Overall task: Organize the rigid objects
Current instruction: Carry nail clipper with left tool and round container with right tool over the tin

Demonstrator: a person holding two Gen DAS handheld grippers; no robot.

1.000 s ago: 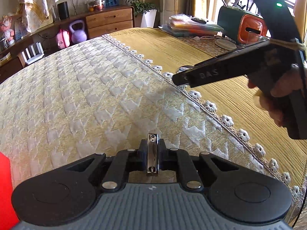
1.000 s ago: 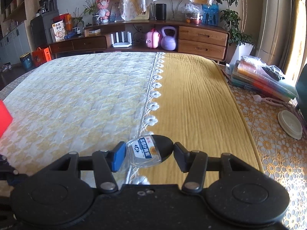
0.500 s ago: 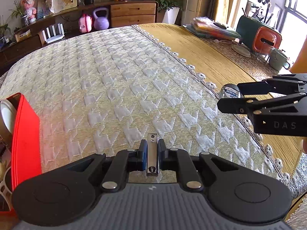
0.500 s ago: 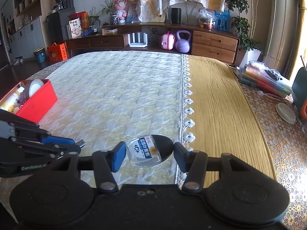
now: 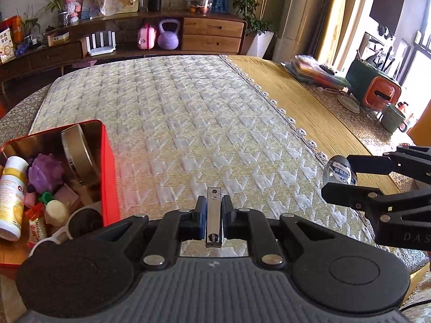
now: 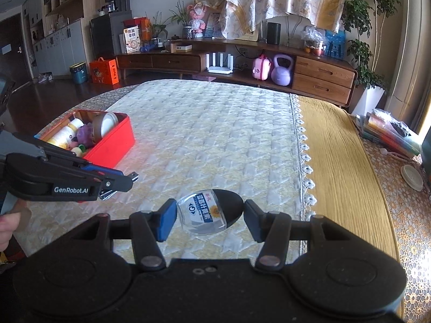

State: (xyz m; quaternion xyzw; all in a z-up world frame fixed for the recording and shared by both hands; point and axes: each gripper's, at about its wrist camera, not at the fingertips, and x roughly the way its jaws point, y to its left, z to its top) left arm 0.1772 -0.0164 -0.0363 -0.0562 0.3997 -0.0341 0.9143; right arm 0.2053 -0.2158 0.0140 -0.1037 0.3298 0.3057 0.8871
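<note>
My left gripper (image 5: 213, 215) is shut on a metal nail clipper (image 5: 214, 216), held above the white quilted cloth; it also shows in the right wrist view (image 6: 118, 181). My right gripper (image 6: 207, 216) is shut on a small clear bottle with a black cap (image 6: 208, 211), held on its side above the cloth; the bottle also shows in the left wrist view (image 5: 339, 171). A red box (image 5: 109, 177) holding several small items sits at the left; it also shows in the right wrist view (image 6: 113, 145), beyond the left gripper.
The table has a white quilted cloth (image 6: 204, 134) over a yellow one (image 6: 342, 161). A stack of folders (image 6: 390, 132), a round lid (image 6: 410, 173), a green-and-orange box (image 5: 374, 88) and a mug (image 5: 393, 117) lie along the right side. A sideboard (image 6: 229, 62) stands beyond.
Both grippers have swung left with their objects. The red box has come into view at the left in both views and is now closer to the left gripper.
</note>
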